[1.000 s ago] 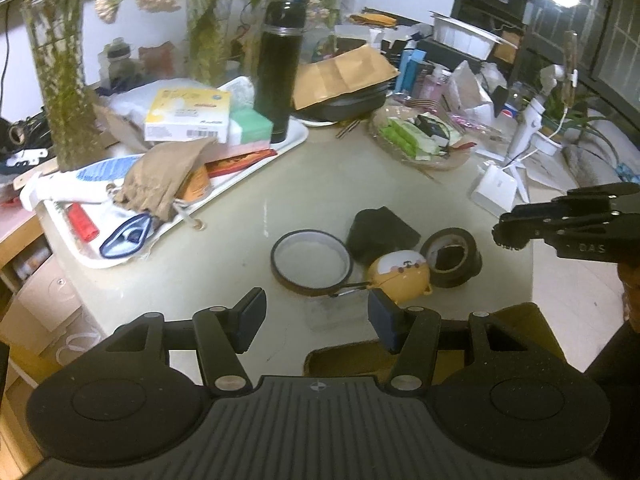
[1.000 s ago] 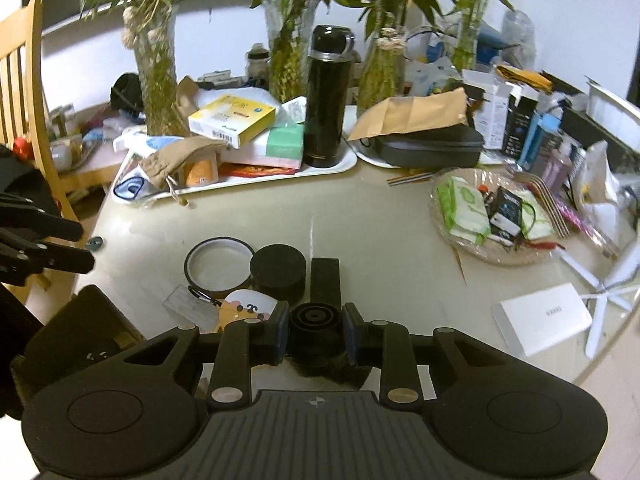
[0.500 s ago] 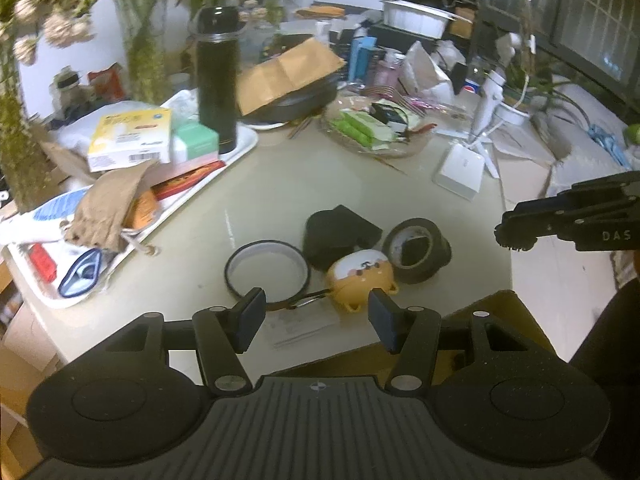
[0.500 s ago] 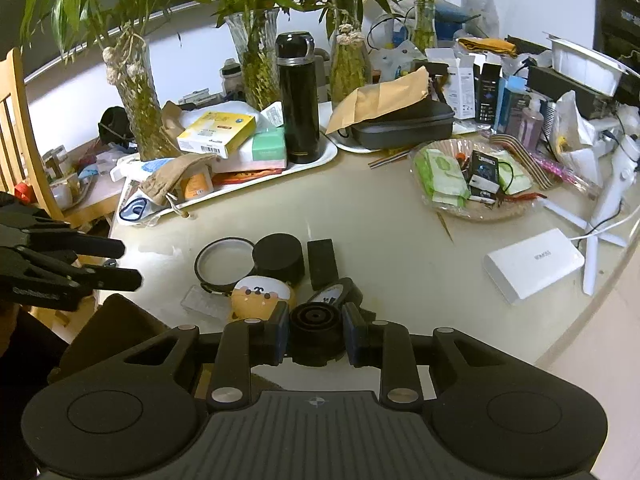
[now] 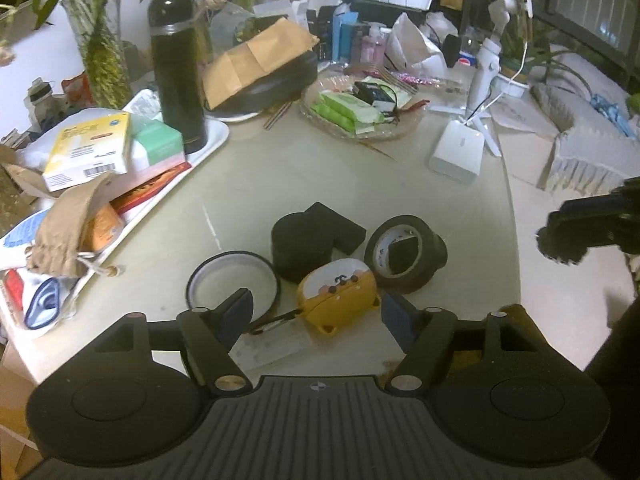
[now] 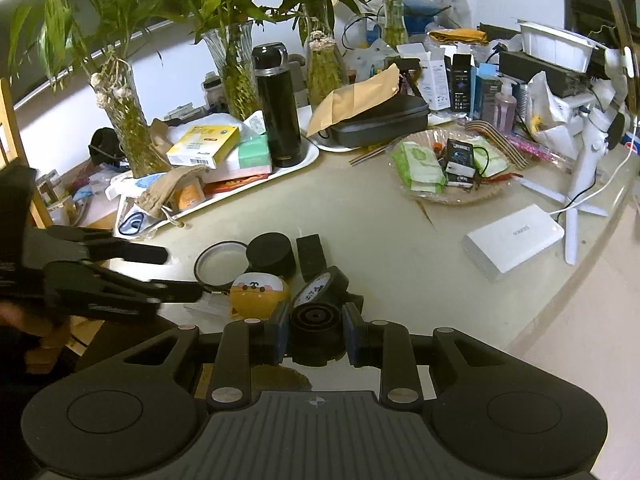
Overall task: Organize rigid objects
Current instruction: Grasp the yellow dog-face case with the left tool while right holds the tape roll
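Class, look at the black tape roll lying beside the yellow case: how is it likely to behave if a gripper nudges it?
The black tape roll is propped tilted on its rim, so a nudge would probably roll it or drop it flat. It looks thick-walled and stiff. The yellow case close by may block it.

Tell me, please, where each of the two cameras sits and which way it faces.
Left wrist: rides on the left gripper, angled down over the table at the yellow case; its own open fingers show, and the right gripper at the right edge.
Right wrist: rides on the right gripper, facing across the table toward the plants; its fingers clamp a black ribbed part, and the left gripper and hand show at left.
Shared: the yellow case, tape roll, black flask, white tray.
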{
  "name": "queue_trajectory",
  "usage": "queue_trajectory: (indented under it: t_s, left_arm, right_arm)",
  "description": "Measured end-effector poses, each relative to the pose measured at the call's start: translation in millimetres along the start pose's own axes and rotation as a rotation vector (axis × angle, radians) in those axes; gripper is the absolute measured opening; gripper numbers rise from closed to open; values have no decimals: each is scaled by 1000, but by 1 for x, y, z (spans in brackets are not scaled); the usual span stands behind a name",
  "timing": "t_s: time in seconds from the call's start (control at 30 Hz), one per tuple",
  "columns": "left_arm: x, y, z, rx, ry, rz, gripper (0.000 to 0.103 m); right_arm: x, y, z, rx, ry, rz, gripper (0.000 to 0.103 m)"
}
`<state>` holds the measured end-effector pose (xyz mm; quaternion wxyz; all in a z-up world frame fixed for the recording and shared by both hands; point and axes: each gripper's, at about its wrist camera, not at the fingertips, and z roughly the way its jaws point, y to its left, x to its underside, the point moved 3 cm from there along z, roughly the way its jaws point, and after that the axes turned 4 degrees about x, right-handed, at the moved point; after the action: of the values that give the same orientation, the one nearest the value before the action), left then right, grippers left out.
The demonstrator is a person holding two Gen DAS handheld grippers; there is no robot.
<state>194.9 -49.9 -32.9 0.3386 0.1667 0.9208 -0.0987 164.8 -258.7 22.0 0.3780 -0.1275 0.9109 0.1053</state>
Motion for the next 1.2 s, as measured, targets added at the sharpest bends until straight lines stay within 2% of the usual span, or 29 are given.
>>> queue_trajectory:
  t_s: [0.63,1.1,1.2]
  left_arm:
    - [-6,-9,83,-33,162,-60,70]
    - [-9,-3,88,-24,177,-148,67]
    - [-9,-2,81,-16,152,-151,67]
  right_arm:
    - [1,-4,0,-26,-9,22,31]
    - [1,-5,2,-16,-5,30,31]
    - [1,-4,2,-13,-4,29,31]
